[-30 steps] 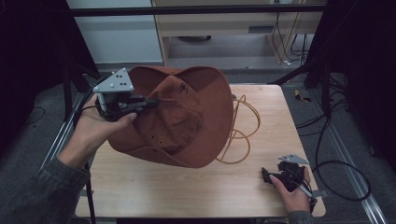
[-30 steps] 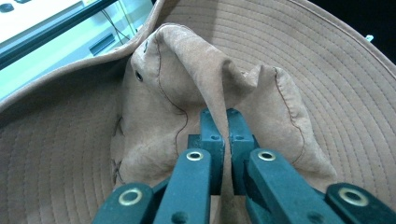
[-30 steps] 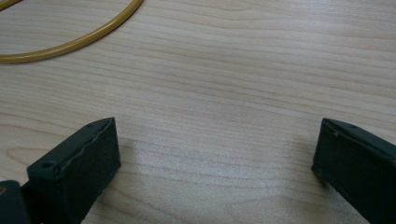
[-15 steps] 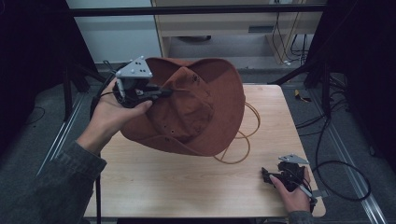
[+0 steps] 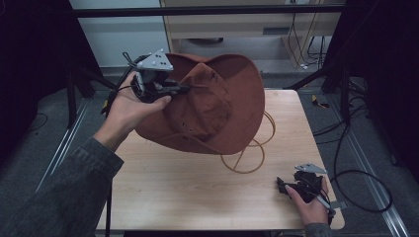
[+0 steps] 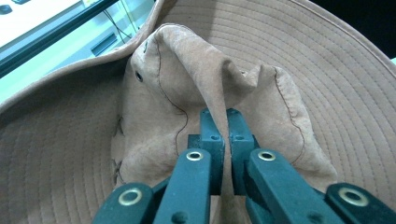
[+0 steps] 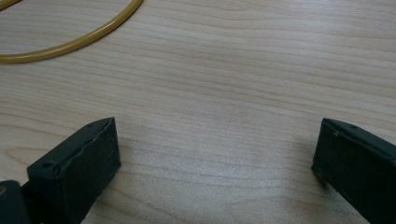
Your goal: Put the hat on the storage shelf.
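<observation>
A brown wide-brimmed hat [image 5: 217, 106] hangs tilted above the wooden table [image 5: 163, 192], its crown facing me. My left gripper [image 5: 184, 89] is shut on a fold of the hat's crown [image 6: 187, 79]; in the left gripper view the jaws pinch the cloth ridge at the left gripper [image 6: 224, 116]. The hat's tan cord [image 5: 247, 158] loops down onto the table under the brim. Near the table's front right corner my right gripper [image 5: 282, 186] rests low and open; in the right gripper view its jaws stand wide apart over bare wood at the right gripper [image 7: 215, 149], with the cord [image 7: 70, 44] at upper left.
Black frame posts [image 5: 341, 74] stand at the table's back corners, and a light cabinet [image 5: 237, 24] sits behind. Cables [image 5: 365, 177] lie on the floor to the right. The person's left forearm in a grey sleeve [image 5: 64, 197] crosses the front left.
The left gripper has lifted the hat up and toward the back right, clear of the table. The right gripper has stayed in place.
</observation>
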Motion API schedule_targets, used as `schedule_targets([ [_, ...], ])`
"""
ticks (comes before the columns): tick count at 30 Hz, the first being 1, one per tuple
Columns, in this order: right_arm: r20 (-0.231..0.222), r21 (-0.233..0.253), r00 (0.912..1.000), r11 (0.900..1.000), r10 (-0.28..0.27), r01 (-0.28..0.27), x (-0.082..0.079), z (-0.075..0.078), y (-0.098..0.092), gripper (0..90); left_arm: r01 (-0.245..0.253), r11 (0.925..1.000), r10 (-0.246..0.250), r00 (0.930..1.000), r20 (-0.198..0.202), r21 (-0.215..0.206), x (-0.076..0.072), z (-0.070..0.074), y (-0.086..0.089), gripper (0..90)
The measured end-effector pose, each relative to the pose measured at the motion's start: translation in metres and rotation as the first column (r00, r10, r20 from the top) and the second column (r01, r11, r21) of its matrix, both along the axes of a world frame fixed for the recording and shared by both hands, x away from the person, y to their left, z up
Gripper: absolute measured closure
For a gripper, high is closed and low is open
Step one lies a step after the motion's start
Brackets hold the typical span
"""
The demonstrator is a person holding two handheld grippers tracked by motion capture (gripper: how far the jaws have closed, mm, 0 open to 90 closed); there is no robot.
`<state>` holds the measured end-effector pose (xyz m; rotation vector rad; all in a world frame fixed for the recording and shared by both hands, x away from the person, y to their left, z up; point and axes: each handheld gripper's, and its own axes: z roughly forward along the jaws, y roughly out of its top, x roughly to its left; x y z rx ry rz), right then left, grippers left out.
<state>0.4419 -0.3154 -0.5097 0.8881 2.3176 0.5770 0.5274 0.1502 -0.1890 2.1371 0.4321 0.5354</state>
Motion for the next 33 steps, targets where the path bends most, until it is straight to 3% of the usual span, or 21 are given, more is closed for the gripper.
schedule_targets([
  [11,0.000,-0.001,1.0000,1.000,0.004,-0.004,0.000,0.000,0.000,0.8,0.049,0.9985,-0.049,0.9988,0.001,0.023,-0.001,-0.002,-0.033,88.3],
  [33,0.000,-0.001,1.0000,1.000,0.004,-0.004,0.000,0.000,0.000,0.8,0.118,0.9914,-0.118,0.9930,0.004,0.057,0.006,0.006,-0.074,88.3],
])
